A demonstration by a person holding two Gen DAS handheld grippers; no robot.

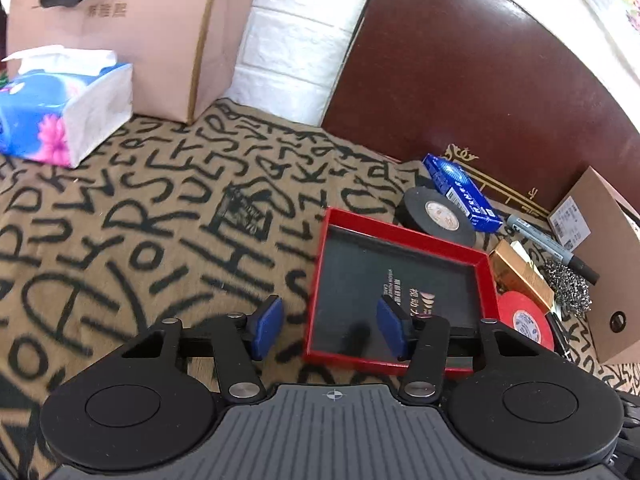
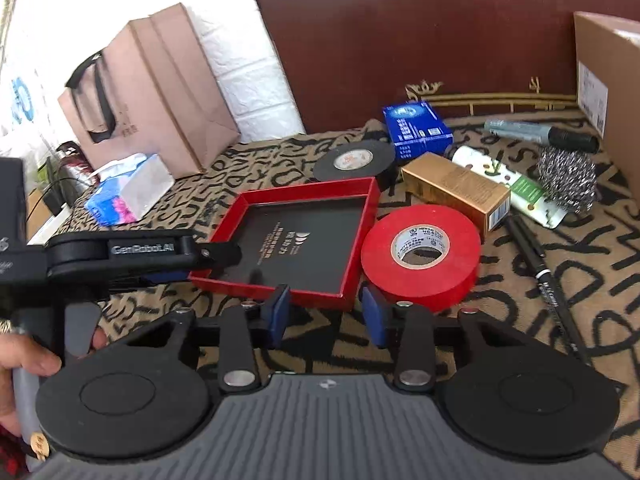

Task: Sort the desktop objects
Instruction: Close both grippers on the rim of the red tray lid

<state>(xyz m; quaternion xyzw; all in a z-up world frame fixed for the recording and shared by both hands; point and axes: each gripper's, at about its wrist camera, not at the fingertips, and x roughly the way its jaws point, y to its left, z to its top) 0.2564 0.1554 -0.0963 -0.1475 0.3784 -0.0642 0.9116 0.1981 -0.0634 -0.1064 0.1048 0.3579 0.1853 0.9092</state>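
A red-rimmed tray with a black floor point(image 1: 320, 264) point(image 2: 362, 236) lies on the lettered cloth, with nothing in it. My left gripper point(image 1: 330, 330) is open; its jaws straddle the tray's near left rim, and it shows side-on in the right wrist view point(image 2: 216, 254). My right gripper point(image 2: 324, 312) is open and empty, just in front of the tray's near corner. A red tape roll point(image 2: 420, 254) point(image 1: 526, 318) lies right of the tray, close to my right gripper. A black tape roll point(image 1: 438, 214) point(image 2: 354, 160) and a blue box point(image 1: 462, 190) point(image 2: 418, 126) lie behind.
A gold box point(image 2: 456, 188), a white tube point(image 2: 508, 180), a steel scourer point(image 2: 568, 180), a grey marker point(image 2: 540, 132) and a black pen point(image 2: 544, 276) lie at right. A tissue pack point(image 1: 60, 112), a pink paper bag point(image 1: 132, 32) and a cardboard box point(image 2: 608, 92) stand around.
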